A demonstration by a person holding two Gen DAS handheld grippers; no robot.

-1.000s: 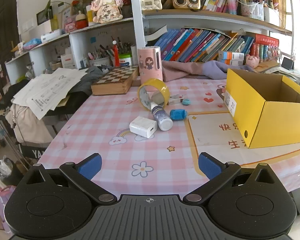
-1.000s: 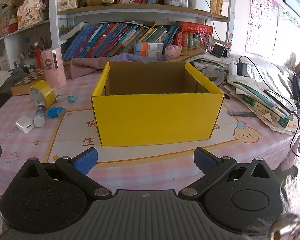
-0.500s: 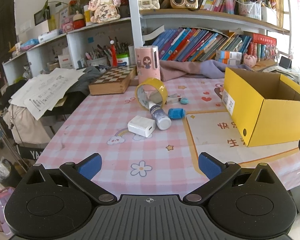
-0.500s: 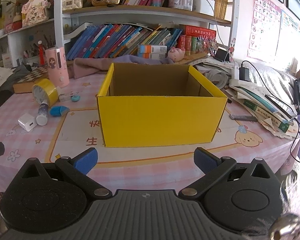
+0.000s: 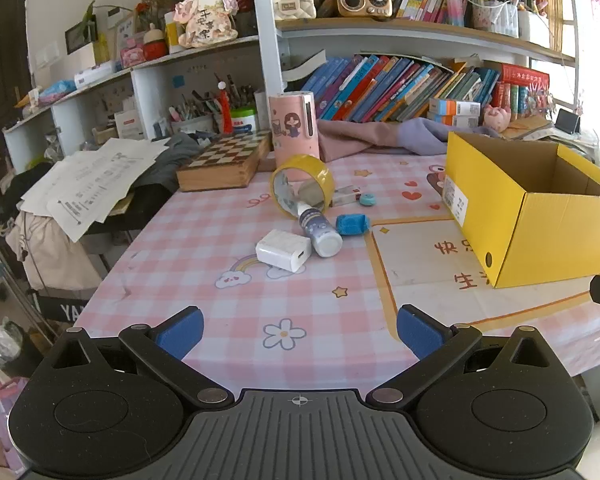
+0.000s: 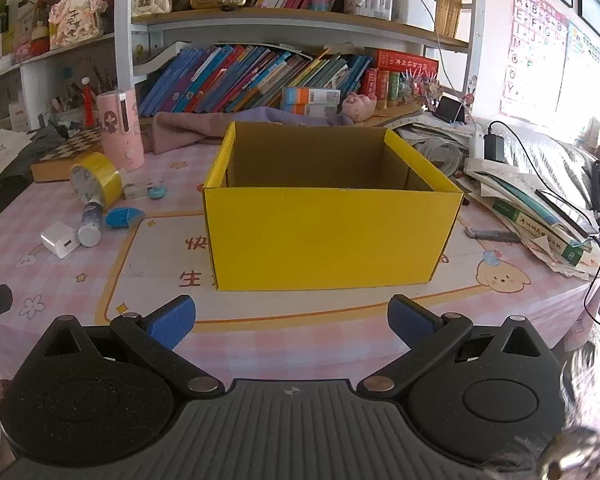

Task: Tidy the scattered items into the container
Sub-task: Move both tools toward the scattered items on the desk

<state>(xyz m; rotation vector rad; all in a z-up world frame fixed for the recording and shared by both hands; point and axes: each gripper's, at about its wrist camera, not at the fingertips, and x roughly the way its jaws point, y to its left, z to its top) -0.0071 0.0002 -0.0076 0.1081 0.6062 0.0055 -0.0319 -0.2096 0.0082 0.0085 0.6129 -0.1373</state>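
An open yellow cardboard box (image 6: 332,232) stands on the pink checked tablecloth, straight ahead of my right gripper (image 6: 290,322), which is open and empty. The box also shows at the right of the left wrist view (image 5: 540,216). Left of it lie a white charger cube (image 5: 283,250), a small white bottle (image 5: 320,230), a blue wrapped item (image 5: 352,224), a yellow tape roll (image 5: 302,184), a small white stick (image 5: 346,194) and a teal disc (image 5: 367,199). My left gripper (image 5: 299,332) is open and empty, short of the charger.
A pink cylinder (image 5: 294,126) and a wooden chessboard box (image 5: 224,162) stand behind the items. Purple cloth (image 5: 380,140) lies at the back below the bookshelves. Books, papers and cables (image 6: 532,200) pile up right of the box. The table's left edge (image 5: 112,264) drops off.
Both grippers have risen and pulled back a little, so the table items look slightly farther away. Nothing on the table has moved and both grippers stay open.
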